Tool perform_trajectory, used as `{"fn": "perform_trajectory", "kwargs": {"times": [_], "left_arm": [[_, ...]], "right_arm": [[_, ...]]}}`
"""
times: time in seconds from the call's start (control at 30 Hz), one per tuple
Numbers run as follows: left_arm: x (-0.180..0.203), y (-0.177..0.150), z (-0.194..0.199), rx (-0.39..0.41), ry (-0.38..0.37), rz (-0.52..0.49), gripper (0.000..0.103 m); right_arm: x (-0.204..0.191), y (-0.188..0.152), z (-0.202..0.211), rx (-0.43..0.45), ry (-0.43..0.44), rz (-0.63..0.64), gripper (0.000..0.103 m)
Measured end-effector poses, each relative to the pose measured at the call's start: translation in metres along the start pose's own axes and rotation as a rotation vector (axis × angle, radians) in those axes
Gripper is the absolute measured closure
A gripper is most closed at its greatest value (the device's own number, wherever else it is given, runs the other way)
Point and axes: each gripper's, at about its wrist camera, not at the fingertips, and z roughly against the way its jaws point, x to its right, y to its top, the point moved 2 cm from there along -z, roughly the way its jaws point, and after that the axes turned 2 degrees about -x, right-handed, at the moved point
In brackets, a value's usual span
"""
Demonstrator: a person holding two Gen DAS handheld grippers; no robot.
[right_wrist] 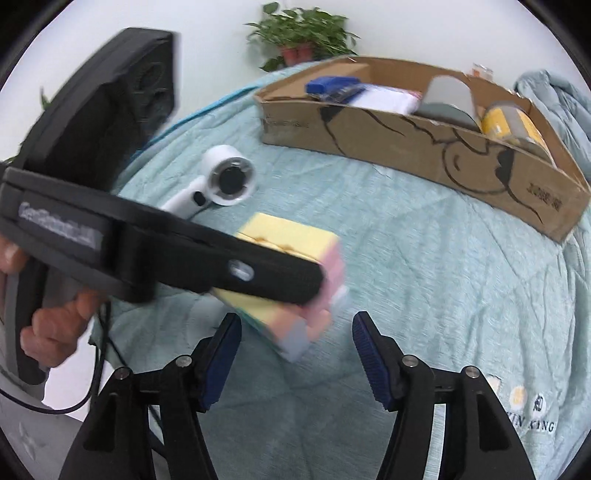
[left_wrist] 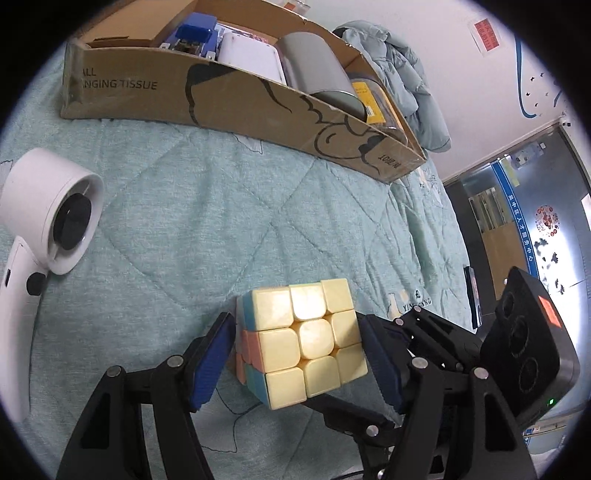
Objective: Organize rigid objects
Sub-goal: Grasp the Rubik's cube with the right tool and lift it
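- Your left gripper [left_wrist: 297, 363] sits around the puzzle cube [left_wrist: 304, 341], its blue pads [left_wrist: 210, 363] flanking the cube on either side. The right pad looks pressed to the cube's side; a thin sliver of gap seems to show at the left pad, so you can't be sure from the left wrist view that the grip is firm.
- From the right wrist view, the cube [right_wrist: 291, 284] appears lifted off the quilt in the left gripper's black body [right_wrist: 177, 254], though motion blur softens it. Your hand [right_wrist: 55, 325] wraps the handle at the left edge.
- The cube shows a pale yellow face toward the left wrist camera, with pink and light blue on its side.
- Your right gripper [right_wrist: 295, 354] stands wide apart with nothing between its fingers; the cube hangs just beyond its fingertips.
- Both grippers hover over a light green quilt [left_wrist: 177, 206].
- A white handheld fan [left_wrist: 44, 236] lies on the quilt to the left of the cube, well apart from it.
- A long cardboard box [left_wrist: 236, 99] rests on the far side of the quilt. Inside it sit a blue stapler-like item [left_wrist: 194, 37], a white block [left_wrist: 251, 55], a grey cylinder [left_wrist: 317, 74] and a yellow-labelled container [left_wrist: 373, 101].
- A green jacket [left_wrist: 399, 74] is bunched beyond the box's right end.
- A potted plant [right_wrist: 299, 33] stands behind the bed.
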Motion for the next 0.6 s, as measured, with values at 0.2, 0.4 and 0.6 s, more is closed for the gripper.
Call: {"fn": "perform_trajectory", "kwargs": {"times": [0.2, 0.4, 0.6], "left_arm": [[-0.006, -0.008, -0.001, -0.005, -0.019, 0.006, 0.033], [-0.004, -0.011, 0.003, 0.021, -0.016, -0.025, 0.034], [0.003, -0.015, 0.012, 0.071, 0.013, -0.061, 0.034]], "right_arm": [[-0.003, 0.004, -0.013, 0.001, 0.013, -0.02, 0.041], [-0.014, 0.001, -0.02, 0.009, -0.041, -0.033, 0.038], [-0.022, 0.008, -0.017, 0.034, -0.06, -0.002, 0.04]]}}
